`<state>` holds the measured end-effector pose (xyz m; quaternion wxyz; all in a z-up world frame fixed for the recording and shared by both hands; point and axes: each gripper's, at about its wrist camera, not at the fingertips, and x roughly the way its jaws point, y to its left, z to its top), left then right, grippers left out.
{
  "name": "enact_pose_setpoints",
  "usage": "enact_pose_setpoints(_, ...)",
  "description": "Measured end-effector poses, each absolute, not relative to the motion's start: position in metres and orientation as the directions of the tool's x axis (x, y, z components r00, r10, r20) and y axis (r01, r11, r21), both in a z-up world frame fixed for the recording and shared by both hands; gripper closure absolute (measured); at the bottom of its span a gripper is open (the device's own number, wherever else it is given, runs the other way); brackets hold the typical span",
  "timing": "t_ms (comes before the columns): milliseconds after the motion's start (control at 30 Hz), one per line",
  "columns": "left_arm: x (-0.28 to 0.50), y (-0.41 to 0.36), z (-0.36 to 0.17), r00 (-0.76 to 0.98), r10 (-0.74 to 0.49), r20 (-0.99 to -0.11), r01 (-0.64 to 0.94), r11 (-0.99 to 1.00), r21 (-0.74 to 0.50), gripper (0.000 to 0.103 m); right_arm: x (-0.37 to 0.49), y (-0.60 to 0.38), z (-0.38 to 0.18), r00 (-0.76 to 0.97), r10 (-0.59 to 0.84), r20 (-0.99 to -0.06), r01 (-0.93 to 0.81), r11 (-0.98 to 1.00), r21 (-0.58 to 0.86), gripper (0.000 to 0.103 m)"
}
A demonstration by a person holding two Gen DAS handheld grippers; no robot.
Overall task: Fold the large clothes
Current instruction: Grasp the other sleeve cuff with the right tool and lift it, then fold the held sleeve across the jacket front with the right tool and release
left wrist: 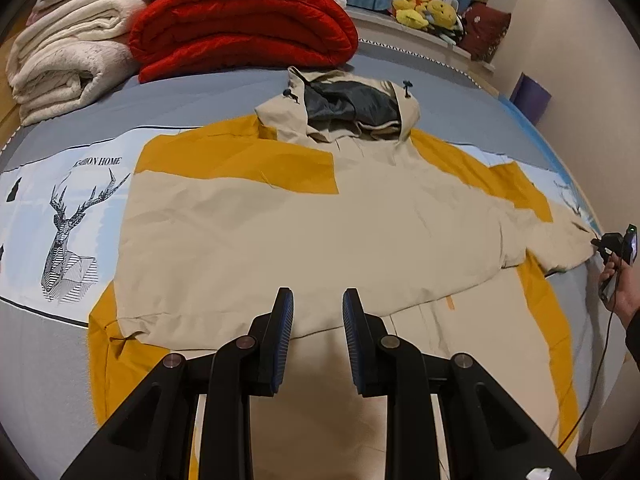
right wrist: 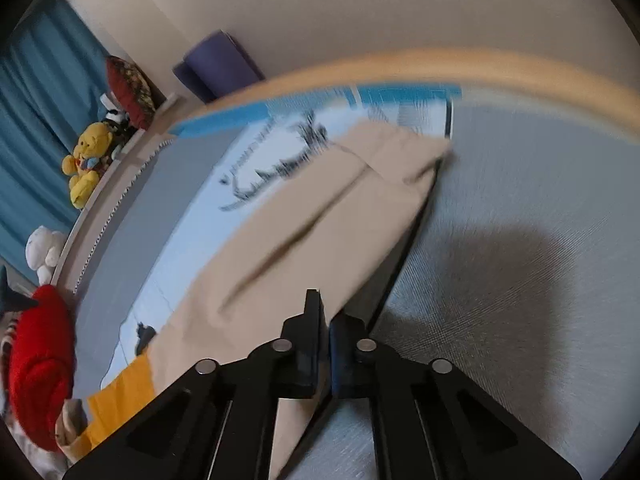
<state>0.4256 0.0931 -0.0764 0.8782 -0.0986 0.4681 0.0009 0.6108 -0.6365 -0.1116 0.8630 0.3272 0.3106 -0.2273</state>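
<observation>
While the left gripper (left wrist: 318,312) hovers open above its hem, the jacket (left wrist: 280,232) lies flat on the bed (left wrist: 200,96), hood (left wrist: 348,106) pointing toward the folded blankets (left wrist: 244,20). The right gripper (right wrist: 325,316) pinches the sleeve (right wrist: 320,216), stretched toward the wall (right wrist: 360,8).

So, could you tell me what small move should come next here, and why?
Probably the right gripper should carry the beige sleeve it has pinched inward across the jacket, because that sleeve lies stretched out sideways while the left gripper hovers open over the hem.
</observation>
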Motion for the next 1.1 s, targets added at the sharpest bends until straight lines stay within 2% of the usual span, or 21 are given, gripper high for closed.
enact_pose_setpoints(300, 0.414, 0.102, -0.059, 0.576, -0.119, -0.808, -0.090, 0.974, -0.207, 0.080, 0.593, -0.543, -0.020, 0.741, -0.239, -0.627, 0.488, 0.834, 0.259, 0.101)
enact_pose_setpoints(467, 0.408, 0.131, -0.045, 0.604, -0.106, -0.790, -0.144, 0.960, -0.239, 0.080, 0.589, -0.450, 0.031, 0.784, -0.253, -0.567, 0.366, 0.926, 0.094, 0.101)
enact_pose_setpoints(567, 0.406, 0.149, -0.039, 0.618, -0.098, -0.780, -0.185, 0.946, -0.265, 0.080, 0.575, -0.351, 0.061, 0.847, -0.173, -0.502, 0.178, 0.983, -0.039, 0.101)
enact_pose_setpoints(700, 0.406, 0.169, -0.034, 0.628, -0.087, -0.774, -0.234, 0.927, -0.293, 0.080, 0.535, -0.204, 0.075, 0.867, 0.110, -0.486, -0.173, 0.981, -0.087, 0.101)
enact_pose_setpoints(767, 0.406, 0.175, -0.033, 0.629, -0.092, -0.772, -0.249, 0.917, -0.312, 0.080, 0.518, -0.144, 0.066, 0.805, 0.277, -0.525, -0.333, 0.943, -0.014, 0.101)
enact_pose_setpoints(867, 0.406, 0.180, -0.029, 0.631, -0.113, -0.767, -0.254, 0.905, -0.342, 0.080, 0.504, -0.074, 0.027, 0.636, 0.430, -0.641, -0.468, 0.875, 0.124, 0.098)
enact_pose_setpoints(933, 0.406, 0.182, -0.028, 0.629, -0.135, -0.766, -0.247, 0.899, -0.362, 0.080, 0.495, -0.047, -0.006, 0.529, 0.455, -0.716, -0.471, 0.860, 0.198, 0.095)
enact_pose_setpoints(1033, 0.403, 0.183, -0.028, 0.625, -0.150, -0.766, -0.255, 0.888, -0.382, 0.080, 0.478, -0.038, -0.036, 0.473, 0.389, -0.790, -0.430, 0.885, 0.179, 0.094)
enact_pose_setpoints(1100, 0.402, 0.182, -0.028, 0.621, -0.160, -0.767, -0.254, 0.885, -0.390, 0.080, 0.465, -0.051, -0.042, 0.438, 0.396, -0.807, -0.387, 0.893, 0.228, 0.094)
